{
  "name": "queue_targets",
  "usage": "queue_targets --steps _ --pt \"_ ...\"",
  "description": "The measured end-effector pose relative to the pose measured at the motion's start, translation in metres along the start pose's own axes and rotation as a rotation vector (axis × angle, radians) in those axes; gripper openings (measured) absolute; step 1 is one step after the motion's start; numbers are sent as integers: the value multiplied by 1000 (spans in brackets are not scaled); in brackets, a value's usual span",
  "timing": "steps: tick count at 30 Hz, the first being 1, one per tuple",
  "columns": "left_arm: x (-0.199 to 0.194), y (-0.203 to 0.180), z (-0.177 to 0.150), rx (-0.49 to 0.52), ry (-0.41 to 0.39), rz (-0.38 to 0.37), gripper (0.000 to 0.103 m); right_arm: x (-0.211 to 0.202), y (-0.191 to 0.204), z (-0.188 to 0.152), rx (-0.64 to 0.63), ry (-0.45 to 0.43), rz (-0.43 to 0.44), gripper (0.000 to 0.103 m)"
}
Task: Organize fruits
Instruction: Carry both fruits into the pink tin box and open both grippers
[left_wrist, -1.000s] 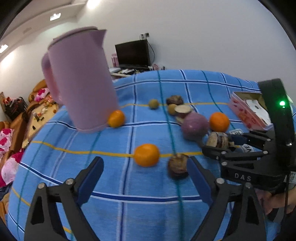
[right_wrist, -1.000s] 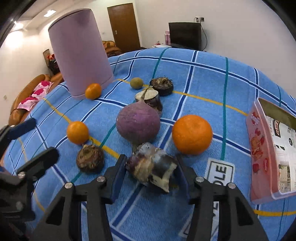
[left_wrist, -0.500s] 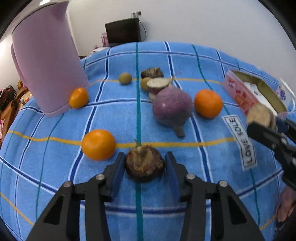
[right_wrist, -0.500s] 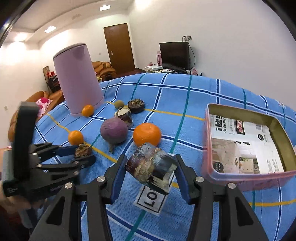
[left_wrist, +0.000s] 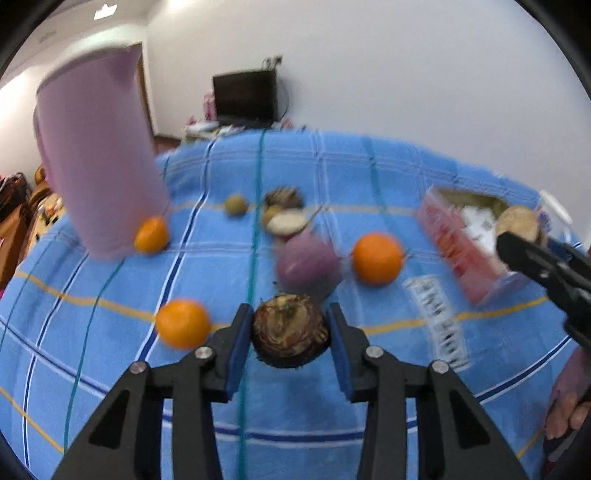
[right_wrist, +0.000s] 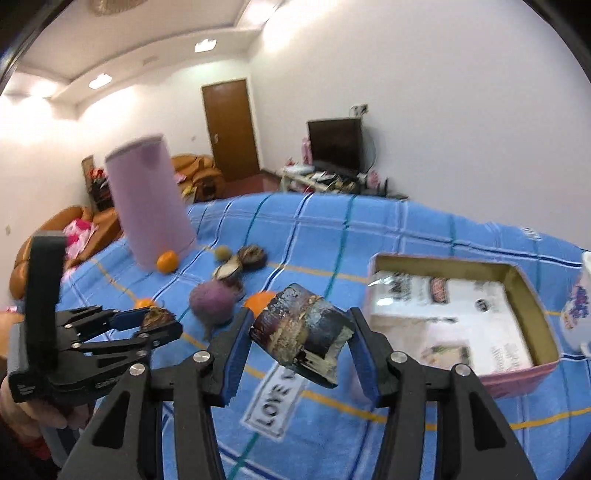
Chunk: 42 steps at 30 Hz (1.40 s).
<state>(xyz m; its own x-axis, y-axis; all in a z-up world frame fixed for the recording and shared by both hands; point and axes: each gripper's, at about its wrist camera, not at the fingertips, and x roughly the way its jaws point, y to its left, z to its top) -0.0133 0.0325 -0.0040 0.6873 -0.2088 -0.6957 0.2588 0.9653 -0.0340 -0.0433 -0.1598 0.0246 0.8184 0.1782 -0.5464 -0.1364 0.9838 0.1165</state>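
Both jaws are clamped on produce. Seen from the left wrist, the left gripper (left_wrist: 290, 334) pinches a round, dark brown, fibrous corm (left_wrist: 290, 332) between its blue pads, raised a little off the blue plaid tablecloth (left_wrist: 295, 424); 0.5 s ago it sat on the cloth, and 1.0 s ago these jaws were wide open in front of it. Its ringed, flat cut face turns up toward the camera; being near-round, it shows no clear long axis. Relative to the pink rectangular cardboard box (left_wrist: 465, 251), the corm is well to the left and nearer the camera, with 1 large orange (left_wrist: 376, 258) and a purple round root (left_wrist: 306, 262) between them. The right gripper (left_wrist: 524, 247) shows at that box's rim.

From the right wrist, the right gripper (right_wrist: 301, 343) grips a dark, peeling, cut chunk of root (right_wrist: 301, 341), held in the air just left of the box's (right_wrist: 517, 373) near wall. 1.0 s ago it lay on the cloth. Its long axis runs roughly from pad to pad, tilted down to the right, pale cut end lowest. Both pieces are lifted, so delivery into the box looks like the remaining step.
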Motion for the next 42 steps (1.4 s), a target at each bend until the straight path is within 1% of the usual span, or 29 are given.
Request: queue_targets --steps 3,4,6,10,12,14,17,19,21,27,30,35,37,42 --pt "-11 -28 16 48 -71 -32 42 -9 -19 6 6 -42 -79 53" --pt "-13 -37 20 62 -86 -43 42 -11 -27 6 4 -51 -115 53" --pt "-13 -57 29 83 -111 -78 42 -12 -42 8 11 -56 -157 53" --pt "-4 -98 44 113 -123 -154 42 -15 -79 5 11 -58 -282 53" --pt "4 -116 50 110 -116 -195 42 -16 -94 3 26 -47 -308 53" --pt "11 -131 53 113 -110 -218 42 -14 -109 -1 35 -27 -327 53" --pt "22 -153 52 127 -94 -235 42 -10 -123 -3 54 2 -313 53" --pt "34 -168 50 141 -70 -237 42 -6 -130 -4 68 23 -287 53" --pt "42 -179 47 151 -46 -239 42 0 -132 -4 74 49 -279 53" --pt "60 -189 44 147 -4 -257 42 7 -139 -11 81 94 -304 53" --pt "60 -189 41 159 -9 -252 42 14 -141 -13 81 122 -305 53" --pt "64 -195 40 196 -29 -213 42 21 -144 -15 88 146 -302 53" --pt "65 -198 39 217 -39 -192 42 22 -144 -17 74 152 -315 54" --pt "66 -198 41 226 -38 -183 43 23 -143 -18 74 150 -317 54"
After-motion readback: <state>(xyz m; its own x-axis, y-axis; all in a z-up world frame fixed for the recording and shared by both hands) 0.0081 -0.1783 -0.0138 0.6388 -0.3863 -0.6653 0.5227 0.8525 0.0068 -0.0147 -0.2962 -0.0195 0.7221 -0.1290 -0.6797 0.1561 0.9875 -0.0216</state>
